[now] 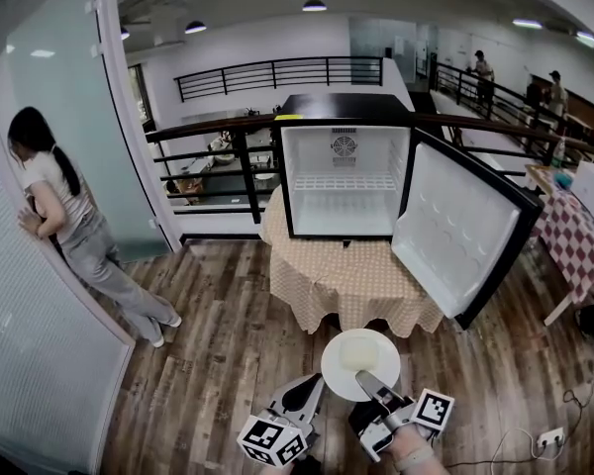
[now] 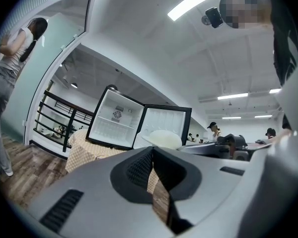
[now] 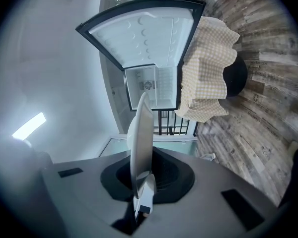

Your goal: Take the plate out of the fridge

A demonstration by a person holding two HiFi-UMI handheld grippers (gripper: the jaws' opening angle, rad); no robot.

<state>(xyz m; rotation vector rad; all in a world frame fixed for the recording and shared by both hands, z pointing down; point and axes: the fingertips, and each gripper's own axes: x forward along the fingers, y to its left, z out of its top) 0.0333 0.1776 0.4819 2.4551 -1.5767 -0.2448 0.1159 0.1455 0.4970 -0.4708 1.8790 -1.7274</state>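
Observation:
The white plate [image 1: 348,361] hangs in the air in front of the table, a pale square thing lying on it. My right gripper [image 1: 373,381] is shut on its near rim; in the right gripper view the plate [image 3: 142,138] stands edge-on between the jaws of that gripper [image 3: 143,185]. My left gripper [image 1: 313,384] floats just left of the plate, shut with nothing in it, its jaws [image 2: 152,155] meeting along a seam. The small white fridge [image 1: 344,181] stands on the table beyond with its door [image 1: 462,234] swung wide to the right and its shelves bare.
A table with a yellow checked cloth [image 1: 348,283] bears the fridge. A person [image 1: 67,216] leans on the glass wall at left. A black railing [image 1: 208,161] runs behind. A red-checked table [image 1: 577,240] stands at right, and a power strip [image 1: 549,435] lies on the wood floor.

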